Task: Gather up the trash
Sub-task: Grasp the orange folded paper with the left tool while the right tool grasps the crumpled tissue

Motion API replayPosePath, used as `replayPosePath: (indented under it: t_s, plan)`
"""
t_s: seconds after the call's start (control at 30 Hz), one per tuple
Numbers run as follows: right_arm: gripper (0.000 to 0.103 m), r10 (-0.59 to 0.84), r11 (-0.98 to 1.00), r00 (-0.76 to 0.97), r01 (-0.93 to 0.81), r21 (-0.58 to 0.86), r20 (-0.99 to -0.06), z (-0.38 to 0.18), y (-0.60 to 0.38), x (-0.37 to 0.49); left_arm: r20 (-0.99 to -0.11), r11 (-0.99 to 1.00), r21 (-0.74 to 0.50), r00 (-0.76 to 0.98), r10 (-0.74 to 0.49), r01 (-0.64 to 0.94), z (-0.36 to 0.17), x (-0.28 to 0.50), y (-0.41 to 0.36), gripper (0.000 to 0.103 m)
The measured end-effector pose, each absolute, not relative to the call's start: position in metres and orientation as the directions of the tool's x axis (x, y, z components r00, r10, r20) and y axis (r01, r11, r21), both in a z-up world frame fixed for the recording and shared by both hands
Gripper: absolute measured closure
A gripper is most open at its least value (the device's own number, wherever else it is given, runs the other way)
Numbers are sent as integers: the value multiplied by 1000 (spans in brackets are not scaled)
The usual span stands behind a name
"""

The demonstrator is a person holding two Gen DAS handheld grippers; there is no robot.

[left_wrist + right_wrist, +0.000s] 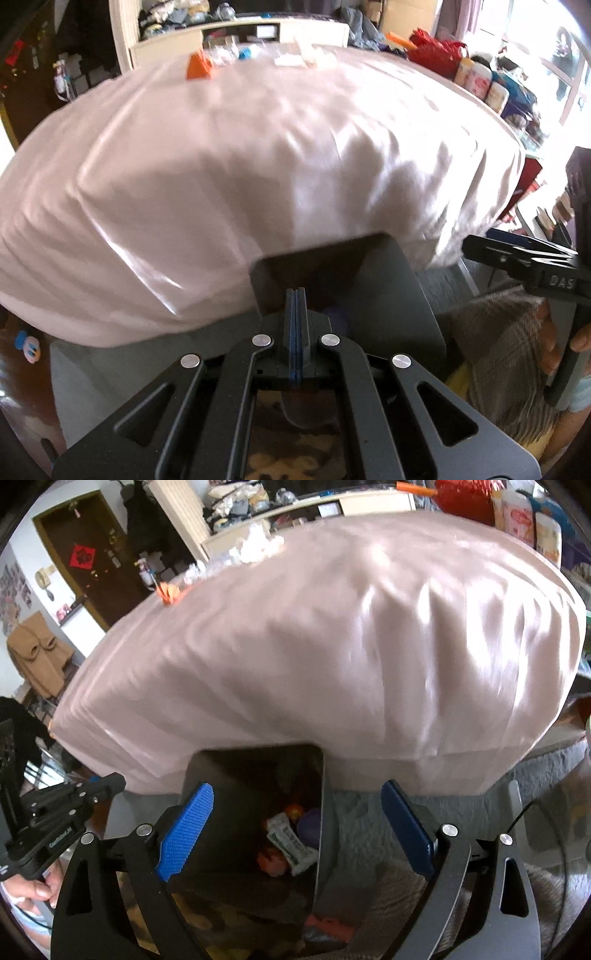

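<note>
Nearest thing in my right view is the right claw (295, 830), jaws spread wide with nothing between the blue pads (186, 830). It hangs right over the mouth of the dark bin (325, 849), and down inside I can see the collected stuff: a white printed wrapper (291, 843), some orange scraps (271, 862) and something purple (310, 827). So the trash that's been gathered is in the bin on the grey carpet (373, 812), up against the counter's edge.

The left claw (295, 325) is clenched tight on itself, pads pressed together with nothing caught in them, parked over the same bin's near rim.

Further out is the counter (258, 155) under a shiny pinkish plastic cover. At its far end there's more to grab: an orange piece (199, 66) and a heap of whitish crumpled bits (303, 57).

What worries me: those leftovers are well apart from where the claws are, right at the far edge, so a sloppy reach could shove them off the back. The cover looks slick and wrinkly, and I reckon a claw closing low could pinch the plastic along with the trash and drag everything. Both views are smeared, so aiming at small pale bits on a glary sheet won't be easy.
</note>
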State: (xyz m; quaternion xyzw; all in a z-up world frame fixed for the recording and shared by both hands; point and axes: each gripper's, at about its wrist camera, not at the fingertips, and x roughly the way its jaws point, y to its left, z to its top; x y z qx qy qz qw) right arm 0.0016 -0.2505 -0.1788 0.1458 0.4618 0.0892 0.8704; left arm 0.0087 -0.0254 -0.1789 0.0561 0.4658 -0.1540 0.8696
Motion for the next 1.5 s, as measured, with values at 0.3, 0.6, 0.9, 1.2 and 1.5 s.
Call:
replayPosePath:
  t_s: [0.3,0.6,0.9,1.2,1.5]
  plan:
    - [10,251,963,646,-90,255,-721,-103,-249,48,-774,971,-10,613,-158,238,-136,55,-8,91]
    - [8,207,977,672,-105,186,-711,-77,-228,142,-718,980,-3,682,-140,197,-100,126,5,54]
    - [9,187,980,646,-68,187,-740,-100,-212,216,-725,988,4,681,-102,153,-96,206,16,35]
    - [21,214,966,646,-26,259,-733,-106,-215,262,-746,990,8,660,-88,141,-105,267,13,22]
    - [58,200,972,616,-27,233,-762,-129,-206,279,-773,989,0,628,-93,147,-123,297,6,31]
